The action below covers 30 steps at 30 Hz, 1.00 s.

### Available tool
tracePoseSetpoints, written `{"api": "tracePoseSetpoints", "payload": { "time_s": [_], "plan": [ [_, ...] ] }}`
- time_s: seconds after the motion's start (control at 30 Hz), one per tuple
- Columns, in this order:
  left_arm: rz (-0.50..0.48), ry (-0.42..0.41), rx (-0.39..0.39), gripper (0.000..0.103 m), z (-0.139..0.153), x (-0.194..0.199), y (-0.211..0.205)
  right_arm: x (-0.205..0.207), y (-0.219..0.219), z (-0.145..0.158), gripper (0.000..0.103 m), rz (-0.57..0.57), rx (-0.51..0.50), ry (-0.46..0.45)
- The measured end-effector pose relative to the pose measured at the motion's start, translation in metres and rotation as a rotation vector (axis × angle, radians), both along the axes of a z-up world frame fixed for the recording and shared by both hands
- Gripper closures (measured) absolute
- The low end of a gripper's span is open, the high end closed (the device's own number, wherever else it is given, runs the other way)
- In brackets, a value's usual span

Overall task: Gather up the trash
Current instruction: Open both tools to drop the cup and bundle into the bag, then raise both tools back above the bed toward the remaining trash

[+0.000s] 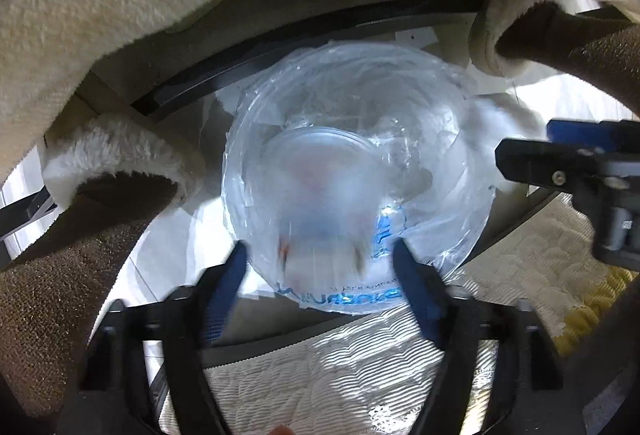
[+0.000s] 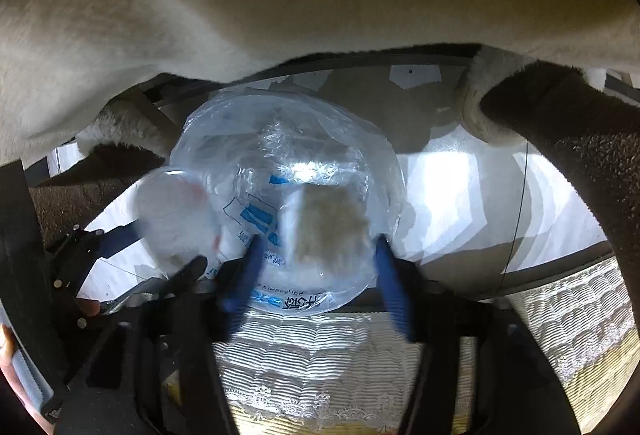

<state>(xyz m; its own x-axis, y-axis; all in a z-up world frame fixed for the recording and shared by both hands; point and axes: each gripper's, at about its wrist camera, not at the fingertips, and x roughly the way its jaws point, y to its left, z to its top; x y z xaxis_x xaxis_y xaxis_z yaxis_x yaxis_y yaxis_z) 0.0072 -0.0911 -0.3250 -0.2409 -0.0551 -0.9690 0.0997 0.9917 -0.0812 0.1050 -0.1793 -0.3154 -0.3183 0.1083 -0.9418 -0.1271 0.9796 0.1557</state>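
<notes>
While both jaws stand spread, cup [image 1: 320, 191] and sponge [image 2: 328, 227] blurred between them, above bag [image 2: 280, 139].

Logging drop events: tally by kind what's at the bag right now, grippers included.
Clear plastic cup: 1
Beige square scrap: 1
Clear plastic bag: 1
Gripper: 2 (left gripper, right gripper, both open)
Total: 5
</notes>
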Motion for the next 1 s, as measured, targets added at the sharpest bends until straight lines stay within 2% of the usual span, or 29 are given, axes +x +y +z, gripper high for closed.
{"api": "tracePoseSetpoints", "payload": {
  "time_s": [0.13,0.27,0.33,0.53,1.0],
  "plan": [
    [0.004,0.000,0.005,0.007,0.000,-0.003,-0.001,-0.001,-0.005,0.000,0.022,-0.022,-0.011,0.000],
    [-0.003,-0.001,0.023,0.006,0.002,-0.007,-0.001,-0.001,-0.005,0.005,0.020,-0.030,-0.004,-0.023],
    [-0.007,-0.007,0.029,0.006,0.002,-0.008,-0.001,-0.002,-0.004,0.010,0.013,-0.025,-0.006,-0.038],
    [-0.019,-0.049,0.030,0.006,0.013,-0.012,-0.003,-0.005,-0.004,0.026,0.013,-0.017,-0.011,-0.085],
    [-0.010,-0.224,0.050,0.006,0.069,-0.018,-0.001,-0.010,-0.013,0.077,0.013,-0.029,-0.009,-0.256]
  ]
}}
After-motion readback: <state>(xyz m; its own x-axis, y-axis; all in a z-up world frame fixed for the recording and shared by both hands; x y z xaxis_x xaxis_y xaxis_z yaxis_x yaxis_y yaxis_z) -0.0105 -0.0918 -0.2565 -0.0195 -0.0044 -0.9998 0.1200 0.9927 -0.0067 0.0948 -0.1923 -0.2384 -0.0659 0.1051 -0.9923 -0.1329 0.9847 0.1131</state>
